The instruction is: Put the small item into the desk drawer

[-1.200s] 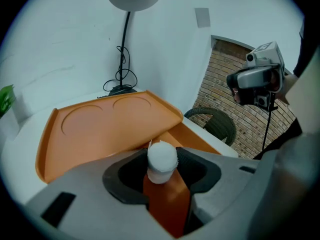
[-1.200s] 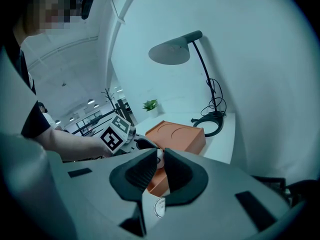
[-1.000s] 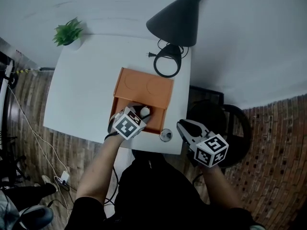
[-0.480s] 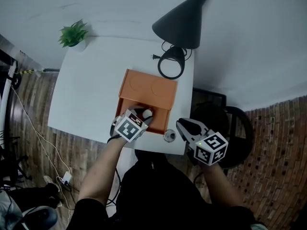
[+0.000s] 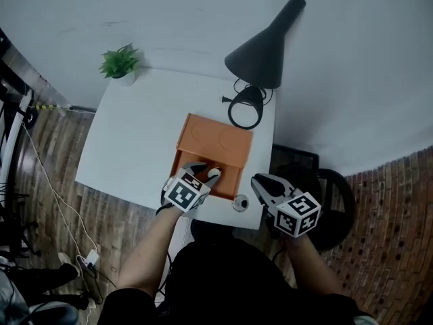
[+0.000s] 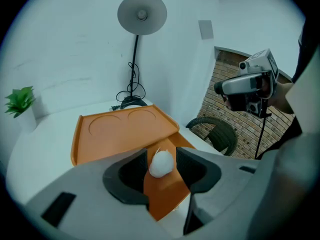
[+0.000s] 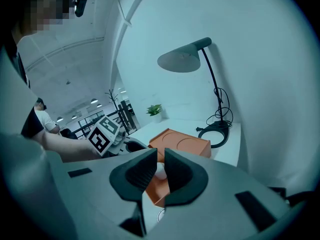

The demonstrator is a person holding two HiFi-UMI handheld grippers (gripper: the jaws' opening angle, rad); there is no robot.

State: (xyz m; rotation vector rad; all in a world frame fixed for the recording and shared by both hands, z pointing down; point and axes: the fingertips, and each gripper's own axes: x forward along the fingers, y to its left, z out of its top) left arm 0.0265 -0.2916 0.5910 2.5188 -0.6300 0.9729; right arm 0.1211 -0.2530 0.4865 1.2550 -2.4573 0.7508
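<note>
– Left gripper (image 6: 161, 156) status?
– Clenched on small white item (image 6: 160, 165). Item is pinched btwn both pads, w/ open orange drawer (image 6: 167, 190) directly below the tips. Whether item rests on drawer floor or hangs above it can't be told.
– Right gripper (image 7: 161, 170)?
– Held off to the right of the left one, near the desk (image 5: 135, 147) edge. Jaws are only a slit apart, nothing btwn them.
– Main risk?
– Item looks rounded, so if it's let go while held high, a bounce or roll is to be expected. Drawer walls look low, so item could be carried over the front wall. Desk edge lies just behind the gripper, so a fall to the floor is poss.
– Other causes?
– If gripper is lowered at a tilt, pads could be snagged on drawer wall, or on lip of orange cabinet top (image 6: 120, 131) just ahead of the tips. Drawer might get shoved, or the whole unit shifted. Also, item could be dragged back out if gripper is withdrawn before jaws are fully spread.
– Anything re: right side?
– Small round object (image 5: 240, 204) sits at desk edge, btwn the two grippers. It could be knocked off if drawer is pushed shut by right gripper.
– Squeeze?
– Material can't be judged. If fragile, damage from extra pressure is poss.
</note>
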